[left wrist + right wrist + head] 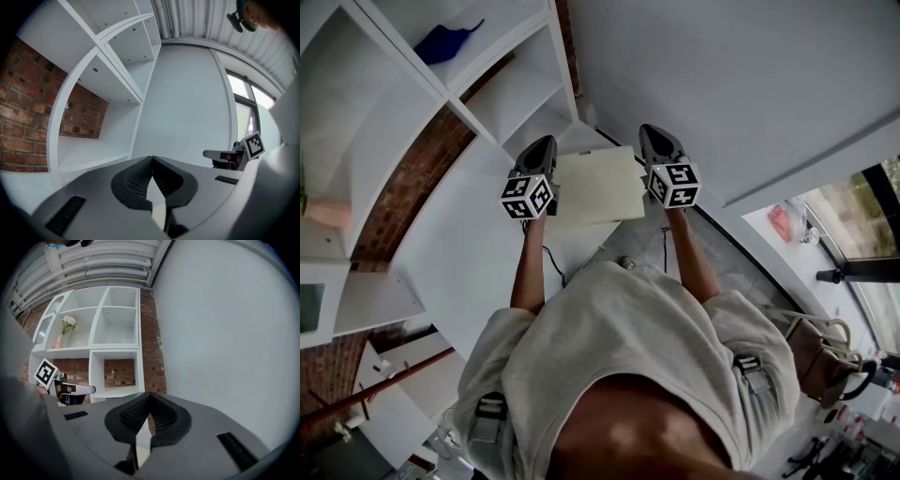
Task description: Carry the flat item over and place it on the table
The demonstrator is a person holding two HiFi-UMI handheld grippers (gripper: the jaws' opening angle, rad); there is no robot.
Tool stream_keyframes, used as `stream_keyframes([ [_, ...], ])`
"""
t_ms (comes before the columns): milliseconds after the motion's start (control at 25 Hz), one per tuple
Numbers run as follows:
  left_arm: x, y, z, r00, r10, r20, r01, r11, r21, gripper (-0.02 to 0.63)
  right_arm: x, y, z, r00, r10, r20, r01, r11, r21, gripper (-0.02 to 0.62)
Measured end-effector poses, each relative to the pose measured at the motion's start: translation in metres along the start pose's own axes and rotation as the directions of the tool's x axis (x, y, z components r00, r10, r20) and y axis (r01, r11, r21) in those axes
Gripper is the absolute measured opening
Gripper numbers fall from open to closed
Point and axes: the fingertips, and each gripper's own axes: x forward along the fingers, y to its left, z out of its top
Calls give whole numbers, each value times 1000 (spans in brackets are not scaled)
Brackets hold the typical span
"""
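**Thin edge grips leave little margin on the carry**

The flat item (598, 187), a pale sheet, hangs in the air in front of the white shelf unit (459, 108), not yet set down. The left gripper (546, 142) is clamped on the edge nearer the shelf unit. The right gripper (649, 131) is clamped on the edge farther from it. In each gripper view only a sliver of the sheet shows between the closed pads.

Both grips take only the sheet's margin, so I judge slipping to be the main risk. If the grippers drift apart, the sheet could pull out of one. If they drift together or twist unevenly, it could bow or tip. The corner nearest the shelf unit could also catch an upright on the way down. What looks like the white counter (469, 253) runs out from the shelf unit, and lowering one side first could make the sheet skid.
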Motion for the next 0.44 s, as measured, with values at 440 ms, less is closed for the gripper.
stream_keyframes([
  [440,6,3,0,1000,3,3,-3,1000,8,17,9,1,-5,1000,15,-10,-14,1000,16,25],
])
